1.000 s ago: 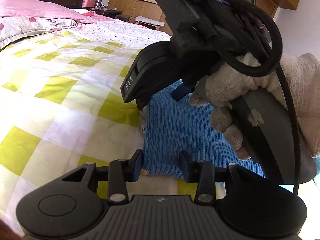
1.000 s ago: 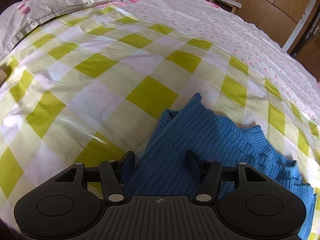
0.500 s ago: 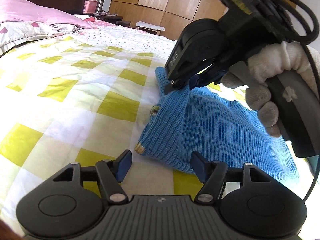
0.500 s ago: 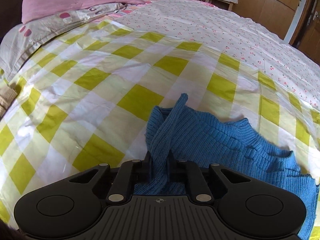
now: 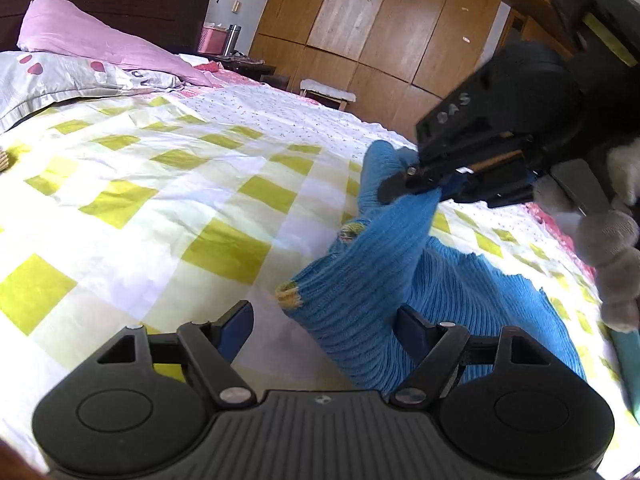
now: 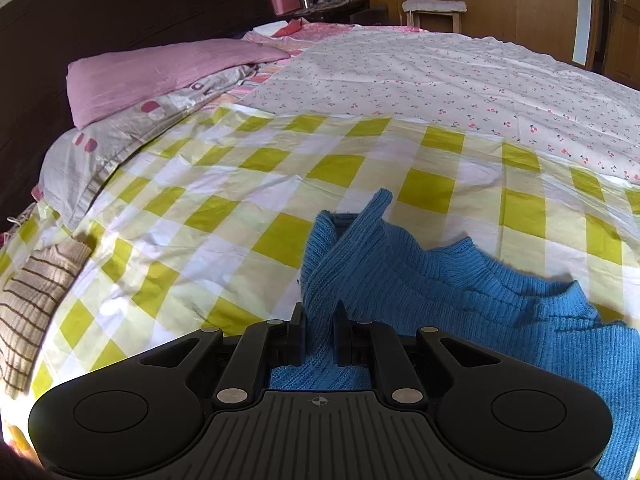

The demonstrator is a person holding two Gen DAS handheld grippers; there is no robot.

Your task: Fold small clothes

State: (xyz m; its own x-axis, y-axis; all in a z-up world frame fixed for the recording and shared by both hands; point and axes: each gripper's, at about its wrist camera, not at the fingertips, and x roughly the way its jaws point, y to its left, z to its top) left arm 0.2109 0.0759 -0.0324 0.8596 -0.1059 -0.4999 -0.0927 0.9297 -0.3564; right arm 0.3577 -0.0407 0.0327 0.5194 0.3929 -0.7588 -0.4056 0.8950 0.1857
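Note:
A small blue knit sweater [image 5: 452,288] lies on the yellow-and-white checked bedsheet [image 5: 168,200]. My right gripper [image 6: 319,322] is shut on a fold of the blue sweater [image 6: 400,272] and holds that part lifted off the bed. In the left wrist view the right gripper [image 5: 404,186] shows at the upper right, pinching the raised cloth. My left gripper [image 5: 324,326] is open, with a hanging edge of the sweater between its fingers, not pinched. A yellow cuff trim [image 5: 289,295] shows on the sweater's near edge.
Pink and grey pillows [image 6: 160,76] lie at the bed's head. A floral sheet [image 6: 460,84] covers the far side. A striped beige garment [image 6: 32,300] lies at the left edge. Wooden wardrobes [image 5: 384,28] and a stool [image 6: 434,8] stand behind the bed.
My right gripper shut on a fold of the sweater and lifted it up off the bed. My left gripper stayed open and drew back slightly.

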